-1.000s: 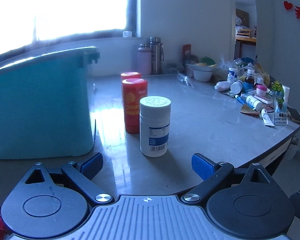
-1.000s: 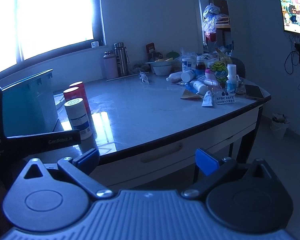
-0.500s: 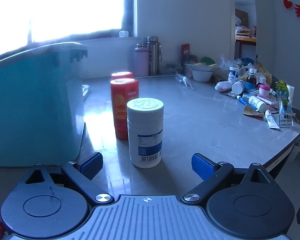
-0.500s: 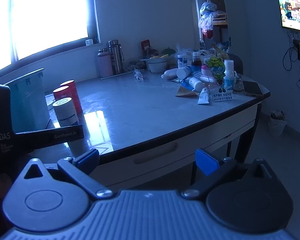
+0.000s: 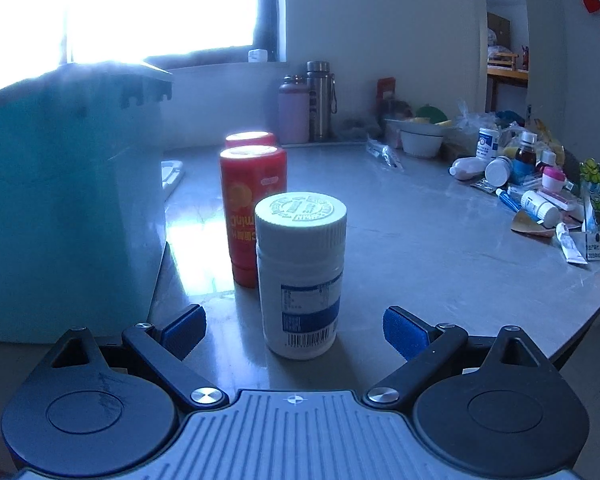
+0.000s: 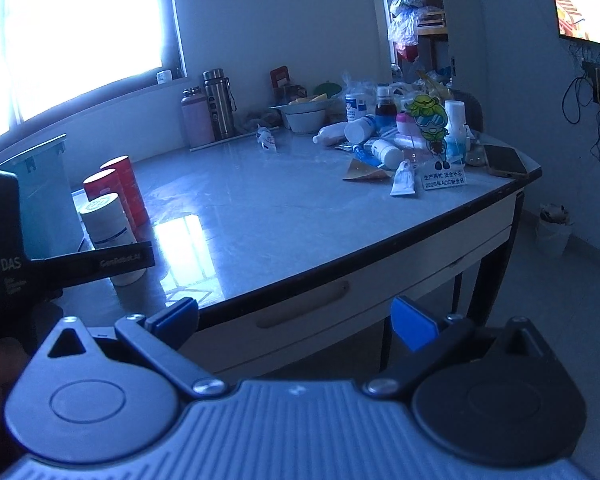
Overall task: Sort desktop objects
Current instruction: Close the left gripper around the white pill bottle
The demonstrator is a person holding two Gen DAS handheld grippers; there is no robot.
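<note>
Left gripper (image 5: 294, 330): jaws wide apart, holding nothing; the white bottle stands just in front, between the two blue pads but touching neither.
White bottle (image 5: 300, 276): upright on the surface, ribbed white cap closed, blue label with a barcode; its content cannot be seen.
Red canisters (image 5: 253, 212): two, upright, one behind the other, just behind the white bottle; lids on.
Teal bin (image 5: 64, 200): tall, on the left of the bottles, near them; its inside is hidden from both views.
Right gripper (image 6: 296, 322): jaws apart, empty, held off the front edge of the surface (image 6: 300, 204), over the floor.
White bowl (image 6: 305, 119): at the far side, with some yellow things in it.
Clutter pile (image 6: 396, 140): small medicine bottles, tubes and a cartoon card standing at the right corner; a phone (image 6: 505, 160) lies just beside.
Two flasks (image 5: 306, 104): pink and steel, upright at the wall.
</note>
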